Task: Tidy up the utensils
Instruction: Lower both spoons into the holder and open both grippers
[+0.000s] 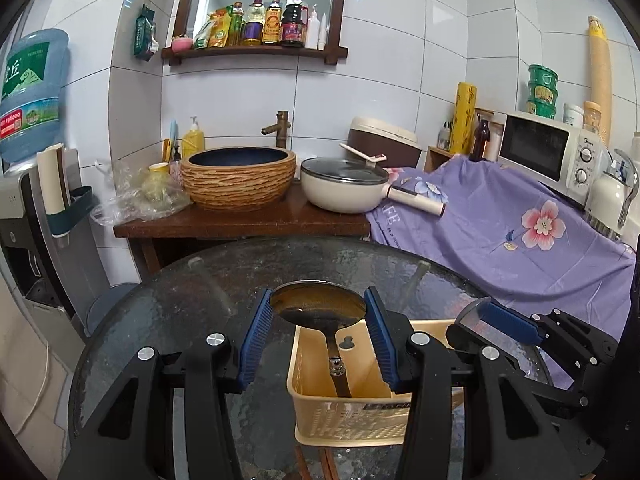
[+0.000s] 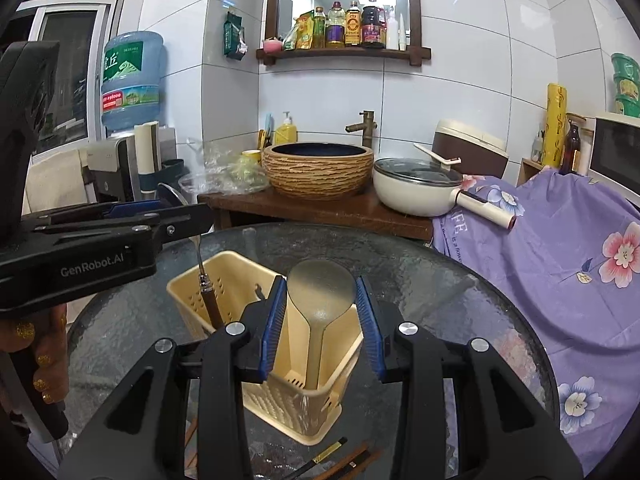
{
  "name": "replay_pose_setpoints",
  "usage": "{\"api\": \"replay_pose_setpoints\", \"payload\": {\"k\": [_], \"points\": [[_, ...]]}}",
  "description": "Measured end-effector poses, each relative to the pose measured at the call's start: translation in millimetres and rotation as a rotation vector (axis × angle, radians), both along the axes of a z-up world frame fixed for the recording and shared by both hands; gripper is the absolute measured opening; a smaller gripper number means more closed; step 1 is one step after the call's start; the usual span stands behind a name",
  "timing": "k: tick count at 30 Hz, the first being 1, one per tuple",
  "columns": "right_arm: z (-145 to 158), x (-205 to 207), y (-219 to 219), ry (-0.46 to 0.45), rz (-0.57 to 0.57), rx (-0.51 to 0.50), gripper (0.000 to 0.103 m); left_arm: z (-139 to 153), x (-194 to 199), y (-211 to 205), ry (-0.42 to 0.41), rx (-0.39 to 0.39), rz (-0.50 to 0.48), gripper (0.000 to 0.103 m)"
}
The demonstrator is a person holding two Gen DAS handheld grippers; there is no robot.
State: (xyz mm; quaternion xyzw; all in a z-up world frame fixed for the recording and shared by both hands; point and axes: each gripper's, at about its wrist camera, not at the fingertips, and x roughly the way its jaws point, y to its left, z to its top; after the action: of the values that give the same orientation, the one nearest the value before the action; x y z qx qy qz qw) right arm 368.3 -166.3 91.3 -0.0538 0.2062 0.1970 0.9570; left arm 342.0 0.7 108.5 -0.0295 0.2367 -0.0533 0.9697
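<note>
A beige slotted utensil holder (image 1: 348, 416) (image 2: 292, 404) stands on the round glass table (image 1: 192, 304) (image 2: 440, 304). My left gripper (image 1: 318, 294) is shut on the bowl of a dark metal spoon (image 1: 320, 308), whose brown handle reaches down into the holder. Seen from the right wrist, that left gripper (image 2: 188, 214) is on the left, with the dark spoon's handle (image 2: 208, 296) in the holder's left compartment. My right gripper (image 2: 321, 280) is shut on the bowl of a pale steel spoon (image 2: 320, 296); its handle stands in the near compartment. The right gripper (image 1: 476, 314) also shows beside the holder.
Several chopsticks (image 2: 340, 460) lie on the glass by the near edge. Behind the table is a wooden counter (image 1: 240, 220) with a woven basin (image 1: 240, 178) and a lidded white pan (image 1: 344, 186). A purple flowered cloth (image 1: 520, 232) covers the right side. A person's hand (image 2: 40, 360) holds the left gripper.
</note>
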Motion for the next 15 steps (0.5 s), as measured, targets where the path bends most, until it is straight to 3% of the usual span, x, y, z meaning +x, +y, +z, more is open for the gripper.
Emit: {"api": "replay_pose_setpoints", "payload": {"k": [15], "points": [[-8.8, -11.0, 0.2, -0.013, 0.006, -0.04, 0.037, -17.3, -1.7, -5.2, 0.044, 0.014, -0.036, 0.046]]}}
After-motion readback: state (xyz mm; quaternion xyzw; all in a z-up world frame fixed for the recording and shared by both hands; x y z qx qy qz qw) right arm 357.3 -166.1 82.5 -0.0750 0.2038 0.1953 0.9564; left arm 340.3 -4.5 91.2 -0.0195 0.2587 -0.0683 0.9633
